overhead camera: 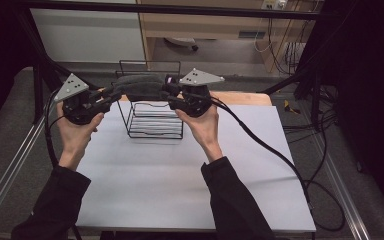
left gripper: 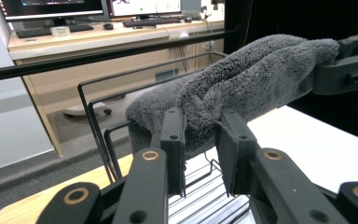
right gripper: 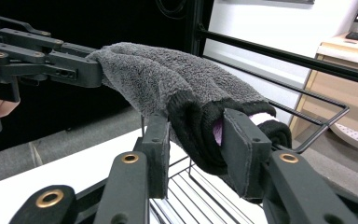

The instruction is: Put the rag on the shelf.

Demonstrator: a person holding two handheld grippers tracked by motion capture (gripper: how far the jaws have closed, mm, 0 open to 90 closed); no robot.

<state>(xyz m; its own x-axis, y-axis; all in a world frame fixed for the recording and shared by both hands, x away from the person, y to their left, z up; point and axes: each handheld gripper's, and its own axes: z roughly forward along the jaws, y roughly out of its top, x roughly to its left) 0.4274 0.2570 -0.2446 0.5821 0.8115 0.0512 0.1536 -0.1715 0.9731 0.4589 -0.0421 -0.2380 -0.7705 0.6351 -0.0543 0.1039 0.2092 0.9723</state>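
A grey fluffy towel [overhead camera: 139, 86] lies stretched across the top of a black wire rack [overhead camera: 155, 127], one end at each gripper. My left gripper [overhead camera: 114, 95] is shut on the towel's left end; in the left gripper view the cloth [left gripper: 261, 70] narrows between its jaws [left gripper: 200, 135]. My right gripper [overhead camera: 172, 97] is at the other end. In the right gripper view the towel's [right gripper: 158, 70] dark-edged end, with a bit of purple showing, bulges loosely between the jaws [right gripper: 193, 140], which stand slightly apart from it. The towel sags onto the rack's top wire [right gripper: 317, 100].
The rack stands at the far middle of a white tabletop [overhead camera: 180, 175] with a wooden strip [overhead camera: 245, 97] along its back edge. Cables [overhead camera: 280, 155] trail from the right gripper over the table's right side. A desk with monitors [left gripper: 88, 28] stands behind.
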